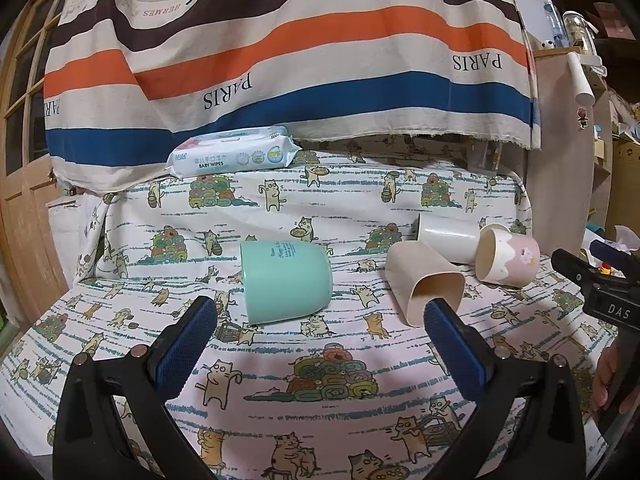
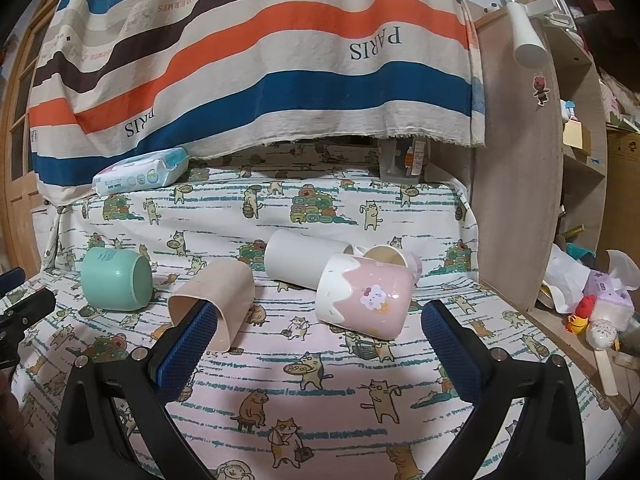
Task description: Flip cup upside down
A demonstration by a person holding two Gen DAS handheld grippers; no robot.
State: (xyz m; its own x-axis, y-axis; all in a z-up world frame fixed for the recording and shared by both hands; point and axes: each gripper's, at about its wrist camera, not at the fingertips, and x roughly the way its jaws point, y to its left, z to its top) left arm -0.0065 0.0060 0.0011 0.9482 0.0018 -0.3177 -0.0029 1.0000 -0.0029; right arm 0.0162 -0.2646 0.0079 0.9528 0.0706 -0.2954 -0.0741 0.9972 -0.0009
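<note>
Left wrist view: left gripper (image 1: 320, 316), lower frame, jaws spread wide, blue pads (image 1: 188, 344) bare, nothing held. Green cup (image 1: 286, 280), centre of frame, lying on its side on the cat-print cloth (image 1: 320, 392), just beyond and between the fingertips, not touched by them. Beige cup (image 1: 424, 280), right of centre, on its side, open mouth toward the camera, partly behind the right-hand pad. White cup (image 1: 448, 238), behind the beige one, on its side. Pink cup (image 1: 506, 258), far right of the row, on its side, close against the white cup. Pack of baby wipes (image 1: 232, 154), upper left of centre, at the back edge of the cloth. Striped fabric (image 1: 280, 40), hanging across the top of the frame. Right gripper (image 1: 600, 292), right edge, only partly seen; jaw state cannot be told here. Right wrist view: right gripper (image 2: 318, 324), lower frame, jaws spread wide, holding nothing. Pink cup (image 2: 364, 300), centre, on its side, between and just beyond the fingertips, untouched. White cup (image 2: 304, 262), behind it, on its side. Beige cup (image 2: 216, 300), left of centre, mouth down-left, partly behind the left-hand pad. Green cup (image 2: 116, 280), left, on its side. Wipes (image 2: 140, 172), upper left.
</note>
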